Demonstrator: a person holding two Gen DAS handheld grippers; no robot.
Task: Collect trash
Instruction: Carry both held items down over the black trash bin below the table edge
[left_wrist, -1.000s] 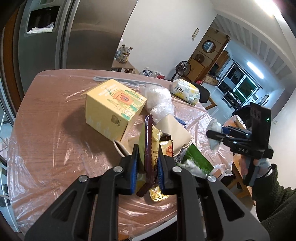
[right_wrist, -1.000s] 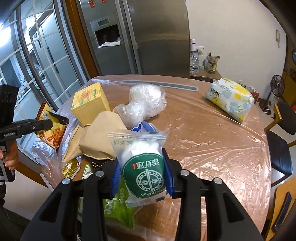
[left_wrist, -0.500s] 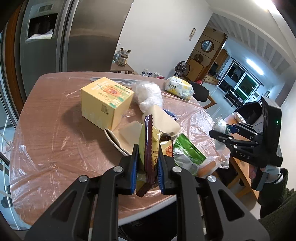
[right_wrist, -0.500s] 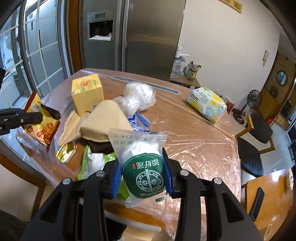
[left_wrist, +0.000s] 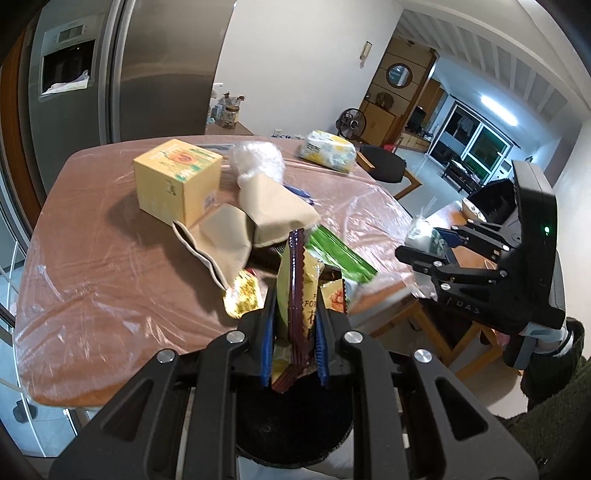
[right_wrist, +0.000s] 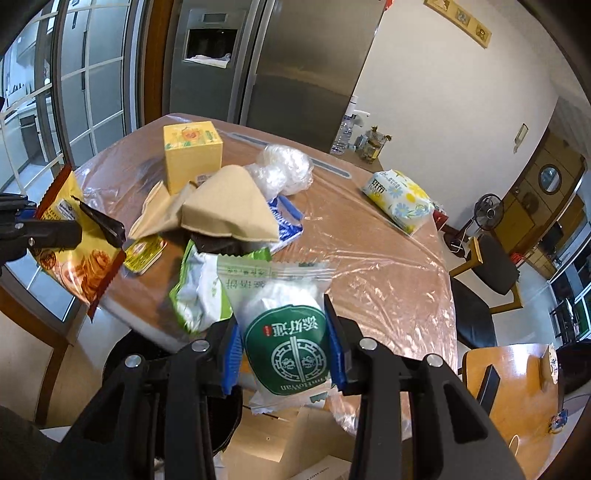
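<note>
Your left hand-held gripper (left_wrist: 293, 343) clamps a yellow snack wrapper (left_wrist: 295, 291) above the black bin (left_wrist: 291, 432) at 6 o'clock; your right hand-held gripper (right_wrist: 284, 354) pinches a green-label pastry packet (right_wrist: 284, 317) off the bench (right_wrist: 369, 258). Next: centre, then release.

Two tongs are showing, the left tongs (left_wrist: 293, 341) and the right tongs (right_wrist: 284, 354), each gripping one wrapper (left_wrist: 295, 291) (right_wrist: 286, 332). One yellow box (right_wrist: 192, 157), one tissue pack (right_wrist: 400, 197) and two beige paper bags (right_wrist: 231, 208) (right_wrist: 157, 212) are sitting on the surface (right_wrist: 369, 258).
</note>
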